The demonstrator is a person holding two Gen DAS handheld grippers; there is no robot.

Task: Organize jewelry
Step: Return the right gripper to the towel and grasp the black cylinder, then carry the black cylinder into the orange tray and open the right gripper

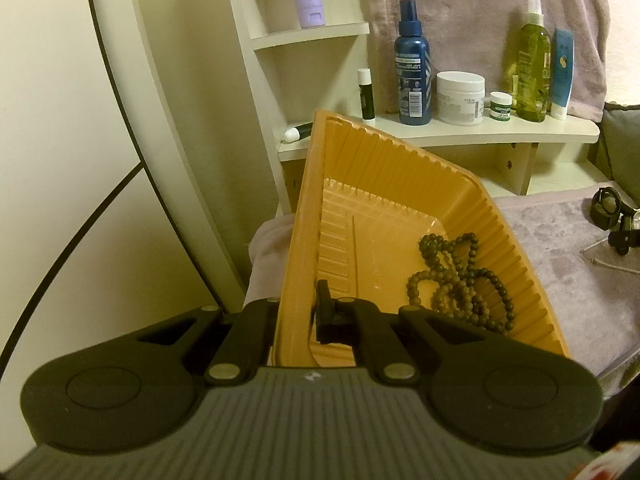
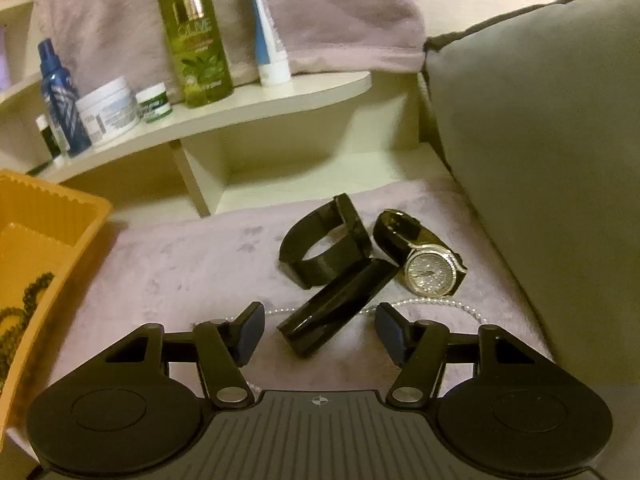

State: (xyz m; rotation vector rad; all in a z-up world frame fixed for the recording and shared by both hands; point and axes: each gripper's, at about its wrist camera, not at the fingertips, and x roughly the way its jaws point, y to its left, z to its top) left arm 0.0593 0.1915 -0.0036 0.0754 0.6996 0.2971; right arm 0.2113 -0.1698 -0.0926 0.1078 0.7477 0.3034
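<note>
My left gripper (image 1: 298, 312) is shut on the near wall of an orange ribbed tray (image 1: 400, 168), one finger inside and one outside, holding it tilted. A dark bead necklace (image 1: 460, 280) lies in the tray. The tray (image 2: 60, 208) and beads (image 2: 24, 304) also show at the left of the right wrist view. My right gripper (image 2: 320, 334) is open, its fingers either side of the near end of a black bar-shaped piece (image 2: 336, 308). Behind it lie a black band (image 2: 320, 248) and a wristwatch with a sparkly dial (image 2: 430, 274). A thin silver chain (image 2: 440, 304) runs under the bar.
A cream shelf (image 1: 480, 132) behind holds bottles, jars and tubes, with a green olive bottle (image 2: 194, 36) among them. A pink cloth (image 2: 180, 256) covers the surface. A grey cushion (image 2: 540, 140) stands at the right. A white cabinet panel (image 1: 60, 160) is at the left.
</note>
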